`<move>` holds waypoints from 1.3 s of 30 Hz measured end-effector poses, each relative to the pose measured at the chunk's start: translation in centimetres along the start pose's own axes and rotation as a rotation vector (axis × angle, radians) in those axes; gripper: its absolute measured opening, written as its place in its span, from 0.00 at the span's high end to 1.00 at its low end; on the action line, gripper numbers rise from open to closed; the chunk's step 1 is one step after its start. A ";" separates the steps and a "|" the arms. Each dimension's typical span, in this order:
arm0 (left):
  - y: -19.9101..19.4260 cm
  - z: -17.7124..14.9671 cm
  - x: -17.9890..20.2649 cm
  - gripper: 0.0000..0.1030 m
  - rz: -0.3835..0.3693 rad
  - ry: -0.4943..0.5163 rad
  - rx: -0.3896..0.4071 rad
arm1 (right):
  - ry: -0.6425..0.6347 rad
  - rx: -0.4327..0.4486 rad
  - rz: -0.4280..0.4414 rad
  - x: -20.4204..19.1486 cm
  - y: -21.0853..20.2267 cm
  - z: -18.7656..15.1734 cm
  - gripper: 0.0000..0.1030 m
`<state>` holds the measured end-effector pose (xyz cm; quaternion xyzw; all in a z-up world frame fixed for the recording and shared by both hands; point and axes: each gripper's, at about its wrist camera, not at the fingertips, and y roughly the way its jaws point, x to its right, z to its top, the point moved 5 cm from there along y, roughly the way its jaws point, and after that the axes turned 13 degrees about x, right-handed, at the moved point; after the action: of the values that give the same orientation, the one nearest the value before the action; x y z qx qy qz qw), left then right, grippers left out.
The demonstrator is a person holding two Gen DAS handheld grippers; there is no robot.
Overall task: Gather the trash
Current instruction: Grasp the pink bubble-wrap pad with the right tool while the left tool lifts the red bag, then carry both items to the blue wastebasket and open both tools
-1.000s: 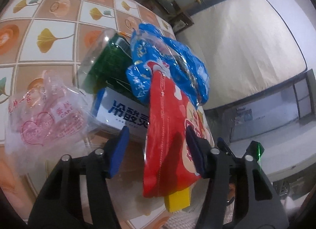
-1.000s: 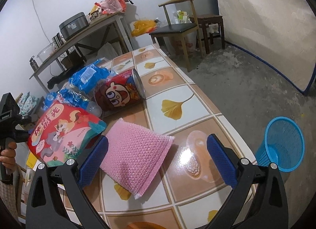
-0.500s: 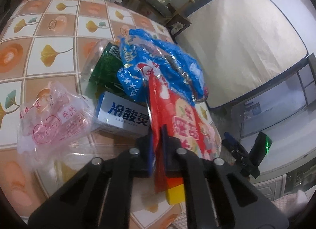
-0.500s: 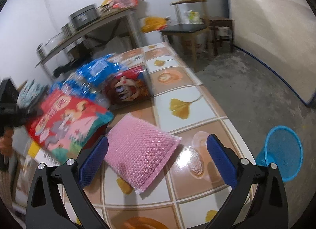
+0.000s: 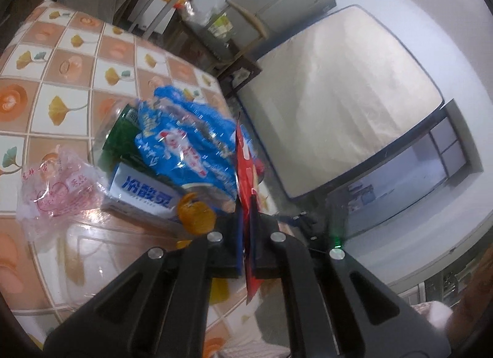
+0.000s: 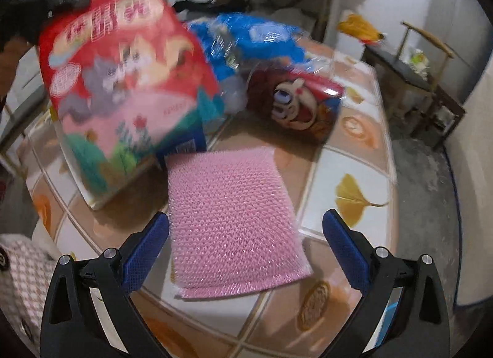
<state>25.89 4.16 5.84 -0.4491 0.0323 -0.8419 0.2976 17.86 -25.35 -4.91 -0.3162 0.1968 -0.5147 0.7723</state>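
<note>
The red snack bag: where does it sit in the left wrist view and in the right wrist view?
Left wrist: the red snack bag shows edge-on, low centre, pinched in the shut left gripper.
Right wrist: the bag faces the camera broadside, upper left, lifted above the tiled table, blurred.
Shared landmark: the blue wrapper just behind the bag in both.

Glossy tiled table (image 6: 354, 170), strong reflections. Pink bubble-wrap mailer pouch (image 6: 231, 219): plastic, bumpy, slight sheen. Red printed snack bag (image 6: 123, 80) and crinkled blue wrapper (image 5: 185, 142): shiny film. Translucent pink bag (image 5: 58, 191): thin plastic. Matt blue fingers (image 6: 148, 247).
</note>
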 end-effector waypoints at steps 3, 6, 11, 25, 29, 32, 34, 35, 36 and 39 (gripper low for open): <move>-1.0 0.3 1.3 0.99 -0.033 -0.003 0.041 | -0.008 -0.030 -0.001 0.2 0.8 -0.6 0.06; -1.6 0.3 2.3 0.99 -0.055 0.003 0.060 | 0.007 -0.027 0.000 0.1 0.8 -1.0 0.09; -1.1 0.0 4.3 0.99 -0.075 0.022 0.058 | 0.048 -0.005 -0.023 -0.5 -0.1 -1.8 0.20; 2.5 -1.9 13.2 0.99 -0.161 0.152 -0.004 | 0.378 0.191 -0.063 1.8 -7.4 -5.1 0.23; 6.3 -3.0 17.2 0.99 -0.205 0.214 -0.059 | 0.492 0.278 -0.121 3.6 -10.2 -6.8 0.23; 10.6 -4.5 20.3 0.99 -0.228 0.260 -0.123 | 0.602 0.330 -0.215 5.9 -13.2 -9.8 0.23; 14.5 -6.0 22.5 0.99 -0.243 0.293 -0.176 | 0.663 0.351 -0.287 7.2 -15.4 -12.0 0.23; 16.0 -6.6 23.4 0.99 -0.244 0.310 -0.192 | 0.695 0.357 -0.329 8.1 -16.3 -13.3 0.23; 18.2 -7.5 24.5 0.99 -0.244 0.336 -0.214 | 0.730 0.359 -0.377 9.2 -17.3 -14.8 0.23; 24.3 -10.5 27.1 0.99 -0.238 0.374 -0.289 | 0.839 0.351 -0.493 12.5 -19.7 -19.0 0.23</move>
<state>17.87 -32.41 11.73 -0.3241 0.1534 -0.9260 0.1182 -2.38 -47.60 -4.72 0.0148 0.3201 -0.7892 0.5240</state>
